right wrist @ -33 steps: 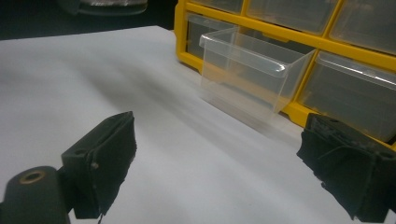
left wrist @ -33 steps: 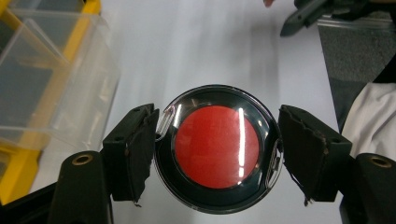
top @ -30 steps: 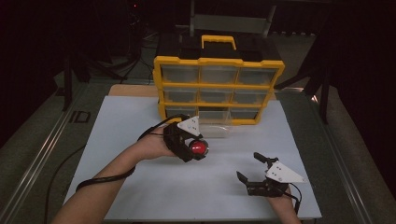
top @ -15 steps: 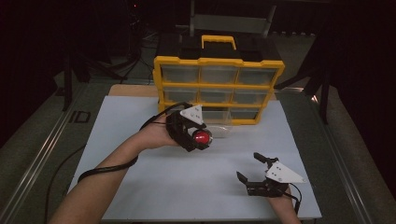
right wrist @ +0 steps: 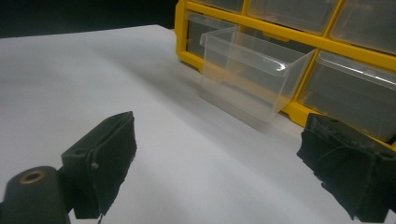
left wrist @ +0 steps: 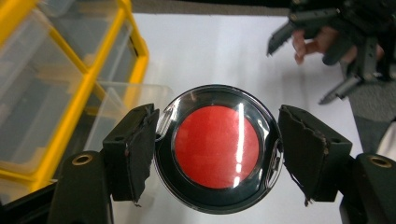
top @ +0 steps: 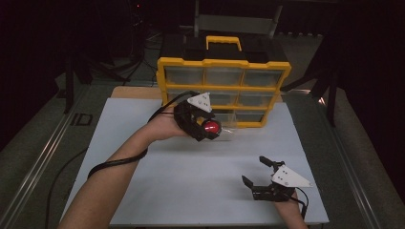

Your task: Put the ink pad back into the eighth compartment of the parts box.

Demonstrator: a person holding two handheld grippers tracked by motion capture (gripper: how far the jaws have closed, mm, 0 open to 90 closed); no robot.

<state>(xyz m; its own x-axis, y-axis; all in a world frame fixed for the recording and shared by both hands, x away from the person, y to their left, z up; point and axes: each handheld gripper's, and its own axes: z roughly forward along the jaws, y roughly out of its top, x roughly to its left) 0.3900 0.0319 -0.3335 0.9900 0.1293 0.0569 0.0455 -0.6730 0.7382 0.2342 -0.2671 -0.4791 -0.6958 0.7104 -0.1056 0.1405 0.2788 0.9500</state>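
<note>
The round red-topped case (left wrist: pixel 216 148), with its black rim and clear lid, is pinched at its two sides by the pads of the left gripper (top: pixel 204 128), and it is carried above the white mat (top: pixel 191 181), near the mat's far edge and just in front of the yellow organizer (top: pixel 224 63). At the organizer's bottom row one clear drawer (right wrist: pixel 254 81) is pulled out over the mat, with its mouth open toward the top and nothing seen inside it. The case is held close to that drawer but not yet over it, as far as the high view allows. The right gripper (top: pixel 268 182) is rested near the mat's near right corner, its jaws spread wide with nothing between them, well apart from the drawer. As a judgement, the pickup and the opening of the drawer are done; what is left is for the case to be brought over the drawer, lowered in and let go, and probably for the drawer to be pushed back into its slot.
</note>
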